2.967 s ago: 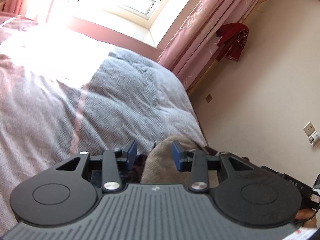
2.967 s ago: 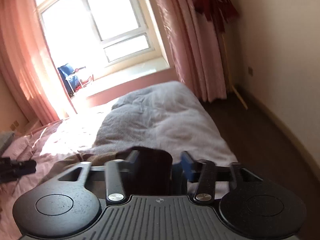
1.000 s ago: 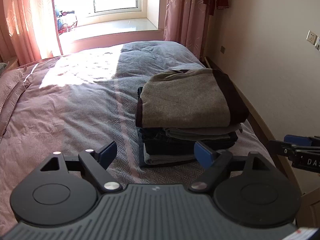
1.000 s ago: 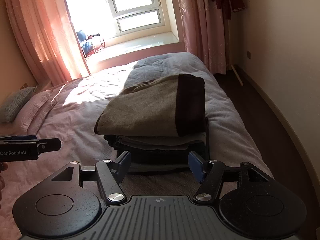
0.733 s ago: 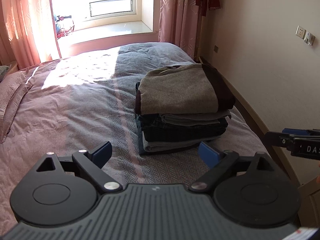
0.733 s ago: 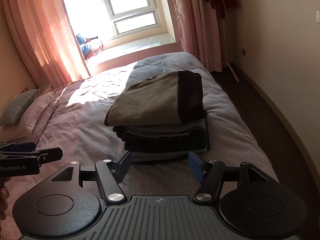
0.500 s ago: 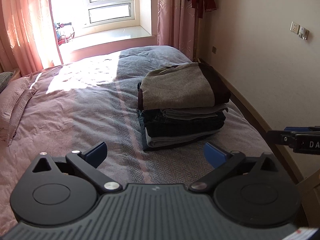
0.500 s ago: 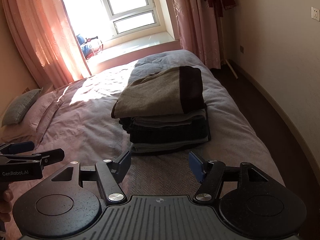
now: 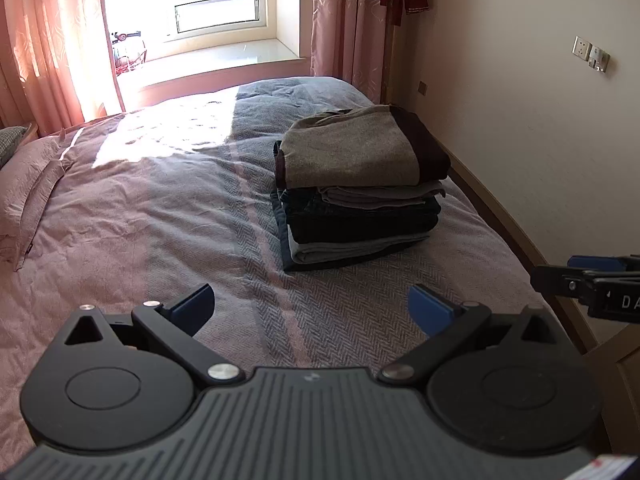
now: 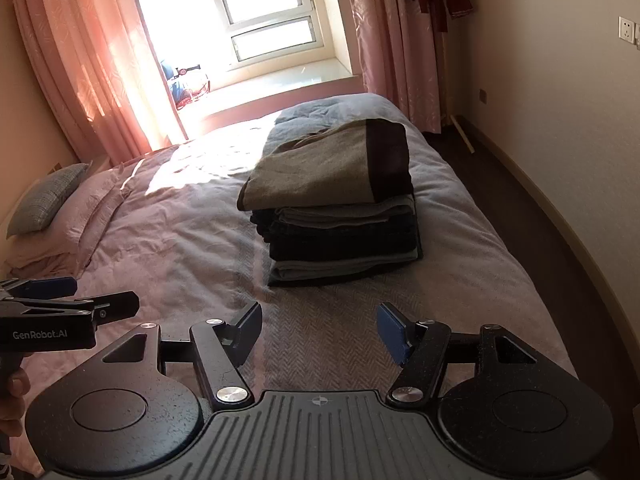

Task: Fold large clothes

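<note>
Clothes [image 9: 356,196]: one folded stack on bed [image 9: 160,216].

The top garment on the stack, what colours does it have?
The top garment is grey-brown with a dark maroon band at one end; it shows best in the right wrist view.

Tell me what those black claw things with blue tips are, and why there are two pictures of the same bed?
They are grabbing tools. A person holds one in each hand, and each has a tiny camera looking out along its two fingers. One picture comes from the left gripper, the other from the right gripper. Both are open and hold nothing. On the bed sits a neat stack of folded clothes, with a grey-brown piece with a dark band on top. A pillow lies at the far left.
</note>
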Available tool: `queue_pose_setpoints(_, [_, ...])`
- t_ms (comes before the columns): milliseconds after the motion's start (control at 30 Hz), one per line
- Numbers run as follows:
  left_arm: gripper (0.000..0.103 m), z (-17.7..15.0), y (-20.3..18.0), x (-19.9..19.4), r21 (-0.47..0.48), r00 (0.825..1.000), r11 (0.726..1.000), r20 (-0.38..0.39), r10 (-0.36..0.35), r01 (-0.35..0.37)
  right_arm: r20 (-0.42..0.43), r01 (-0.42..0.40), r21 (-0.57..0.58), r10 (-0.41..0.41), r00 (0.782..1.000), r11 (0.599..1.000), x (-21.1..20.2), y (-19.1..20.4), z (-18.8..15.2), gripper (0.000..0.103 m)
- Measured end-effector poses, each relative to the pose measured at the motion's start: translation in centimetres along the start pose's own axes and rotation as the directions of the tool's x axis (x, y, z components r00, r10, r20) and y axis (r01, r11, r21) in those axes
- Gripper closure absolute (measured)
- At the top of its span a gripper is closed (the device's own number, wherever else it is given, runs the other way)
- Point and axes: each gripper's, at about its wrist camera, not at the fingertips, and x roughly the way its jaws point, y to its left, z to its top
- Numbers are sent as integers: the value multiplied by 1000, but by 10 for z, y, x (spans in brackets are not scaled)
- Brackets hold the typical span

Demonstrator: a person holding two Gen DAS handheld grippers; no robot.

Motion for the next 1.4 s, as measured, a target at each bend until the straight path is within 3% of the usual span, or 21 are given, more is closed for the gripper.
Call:
queue_pose_setpoints(367, [1, -11, -3, 3, -7, 999, 1000, -33, -12, 11, -38, -12, -20, 11, 999, 1000, 2, 4, -11, 42])
queue_pose_setpoints(1400, [1, -9, -18, 21, -3, 996, 1000, -84, 9, -10, -95, -49, -36, 45, 994, 998, 27, -10, -2, 42])
